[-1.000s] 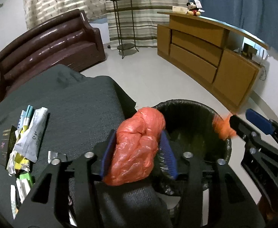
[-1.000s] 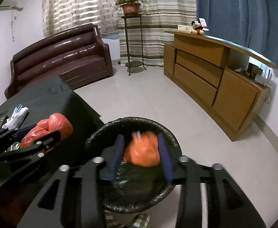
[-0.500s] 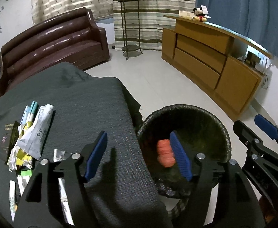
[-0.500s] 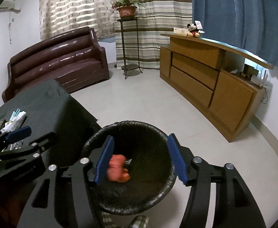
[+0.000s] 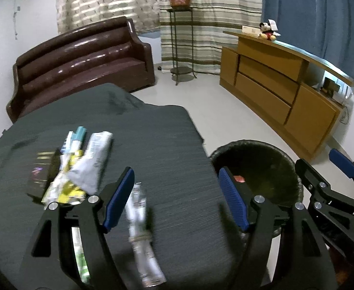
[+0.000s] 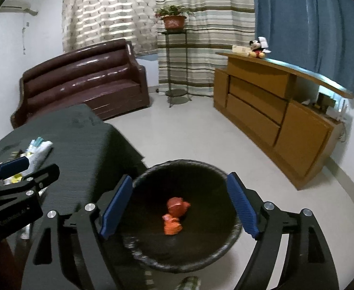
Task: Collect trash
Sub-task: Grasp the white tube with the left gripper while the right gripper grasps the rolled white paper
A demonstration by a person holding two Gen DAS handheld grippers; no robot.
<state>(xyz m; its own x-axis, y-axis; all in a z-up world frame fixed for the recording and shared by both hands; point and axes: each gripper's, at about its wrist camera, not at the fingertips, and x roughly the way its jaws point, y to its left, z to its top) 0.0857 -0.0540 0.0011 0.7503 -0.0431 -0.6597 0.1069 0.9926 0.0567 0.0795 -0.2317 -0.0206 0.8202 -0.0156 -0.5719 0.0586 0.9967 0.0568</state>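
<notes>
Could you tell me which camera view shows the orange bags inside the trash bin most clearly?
The right wrist view: it looks into the trash bin, showing the orange bags whole. The left wrist view shows only an orange sliver.

Your right hand-held gripper (image 6: pixel 180 206) has just been opening, nothing between its jaws, above the black-lined bin (image 6: pixel 184 263); two orange bags (image 6: pixel 175 215) lie inside it.
</notes>
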